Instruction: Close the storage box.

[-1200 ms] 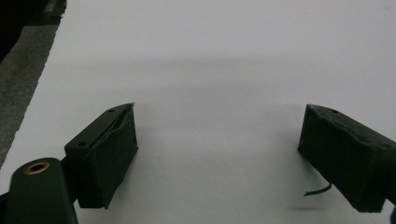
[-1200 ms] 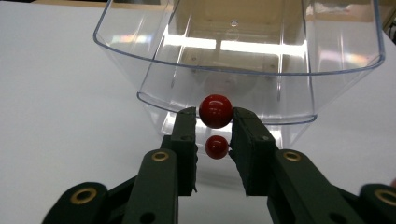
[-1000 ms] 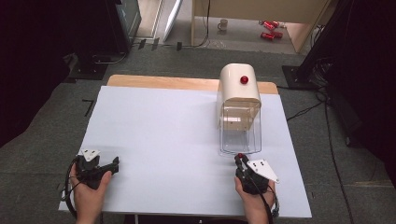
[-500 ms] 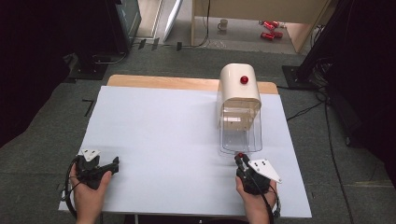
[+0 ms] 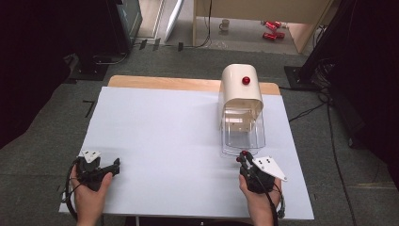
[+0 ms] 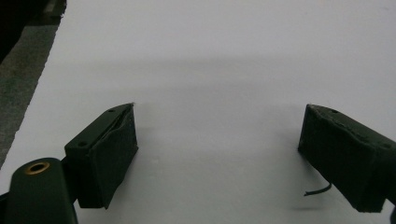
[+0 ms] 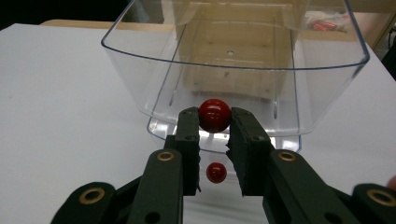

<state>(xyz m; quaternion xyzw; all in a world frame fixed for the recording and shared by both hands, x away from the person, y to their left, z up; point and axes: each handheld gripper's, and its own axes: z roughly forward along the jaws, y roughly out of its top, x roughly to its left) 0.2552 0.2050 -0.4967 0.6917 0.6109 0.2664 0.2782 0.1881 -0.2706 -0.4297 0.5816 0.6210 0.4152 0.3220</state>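
A cream box [image 5: 241, 89] with a red button [image 5: 246, 80] on top stands at the table's far right. A clear plastic drawer [image 5: 243, 134] sticks out of its front toward me. My right gripper [image 5: 243, 156] is at the drawer's front wall [image 7: 233, 93], shut on a red ball [image 7: 214, 115] held between its pads. A smaller red spot [image 7: 216, 172] shows below it; I cannot tell if it is a reflection. My left gripper [image 5: 116, 166] rests low at the table's near left, its jaws [image 6: 219, 135] wide open over bare white table.
The white table [image 5: 179, 136] stretches between the two hands, with a wooden strip [image 5: 164, 83] along its far edge. Black stands, cables and grey floor surround it. Red cans [image 5: 270, 26] lie on the floor far behind.
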